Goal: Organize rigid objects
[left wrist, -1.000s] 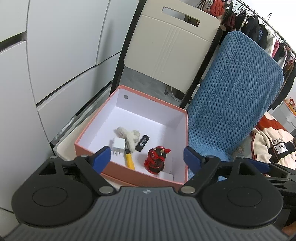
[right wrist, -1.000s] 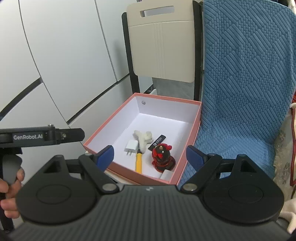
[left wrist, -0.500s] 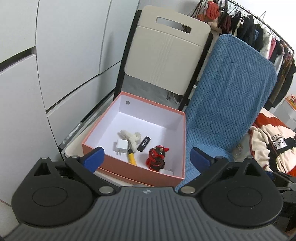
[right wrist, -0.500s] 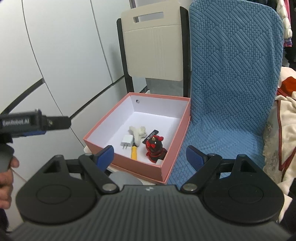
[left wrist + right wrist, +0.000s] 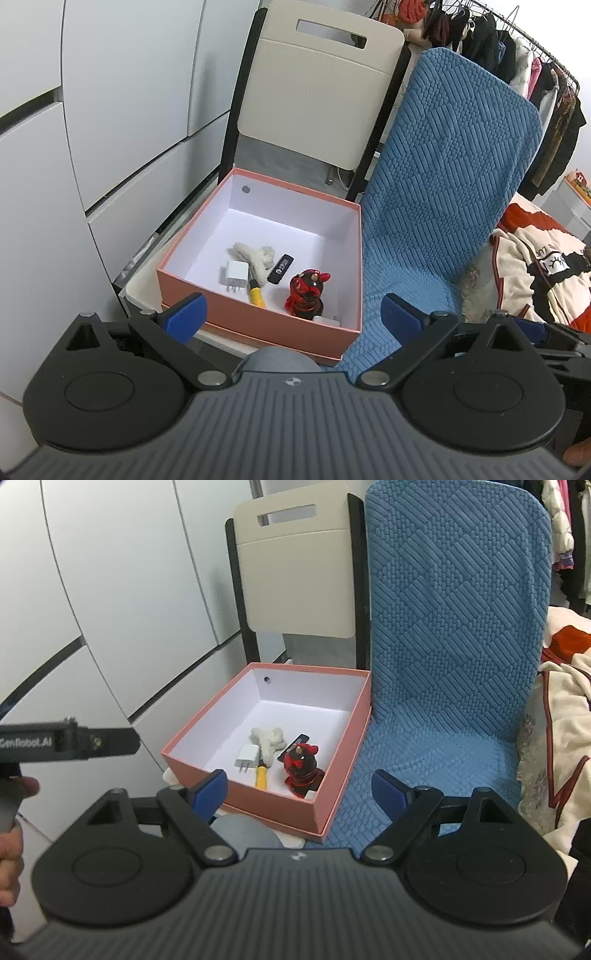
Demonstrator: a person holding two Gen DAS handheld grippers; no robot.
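Note:
A pink box point(image 5: 258, 321) point(image 5: 207, 720) with a white inside sits on a cream chair seat. In it lie a white charger point(image 5: 235, 275) point(image 5: 247, 757), a fuzzy cream clip point(image 5: 255, 256) point(image 5: 269, 738), a yellow-handled tool point(image 5: 256, 295) point(image 5: 261, 776), a black stick point(image 5: 280, 268) point(image 5: 298, 739), a red and black figurine point(image 5: 306, 291) point(image 5: 301, 768) and a small white piece point(image 5: 327, 320). My left gripper point(image 5: 293, 317) is open and empty, held back from the box's near wall. My right gripper point(image 5: 297, 788) is open and empty, also short of the box.
A blue quilted cover point(image 5: 436, 206) point(image 5: 454, 635) drapes the chair to the right of the box. A cream chair back point(image 5: 317, 88) point(image 5: 295, 579) stands behind. White cabinet doors point(image 5: 110, 110) are on the left. A blanket point(image 5: 535, 269) lies at the right. A grey round object point(image 5: 277, 362) sits just under the gripper.
Both grippers have drawn back and up from the box, which now looks smaller and farther. Both stay open. The things in the box have not moved.

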